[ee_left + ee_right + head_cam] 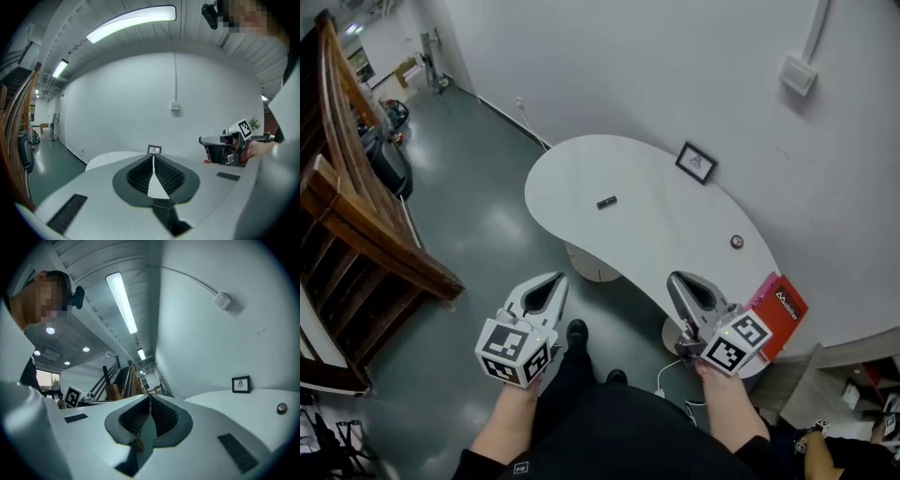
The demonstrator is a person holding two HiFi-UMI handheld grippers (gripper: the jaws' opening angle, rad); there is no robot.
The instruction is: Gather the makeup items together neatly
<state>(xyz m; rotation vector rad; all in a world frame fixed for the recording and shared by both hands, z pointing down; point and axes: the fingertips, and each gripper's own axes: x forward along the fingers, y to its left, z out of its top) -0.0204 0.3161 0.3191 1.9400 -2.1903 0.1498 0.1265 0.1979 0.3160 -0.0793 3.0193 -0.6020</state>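
A white curved table (656,225) stands by the wall. On it lie a small dark makeup stick (607,202) near the middle and a small round compact (737,242) toward the right end; the compact (281,408) also shows in the right gripper view. My left gripper (554,279) hovers over the floor, short of the table's near edge, shut and empty. My right gripper (679,279) hangs at the near edge, also shut with nothing in it. In their own views the left gripper (153,157) and right gripper (150,397) each show jaws pressed together.
A small framed picture (697,162) stands at the table's back edge against the wall. A red box (779,315) sits low at the table's right end. A wooden stair rail (356,216) runs along the left. A white cable lies on the grey floor (478,234) by my feet.
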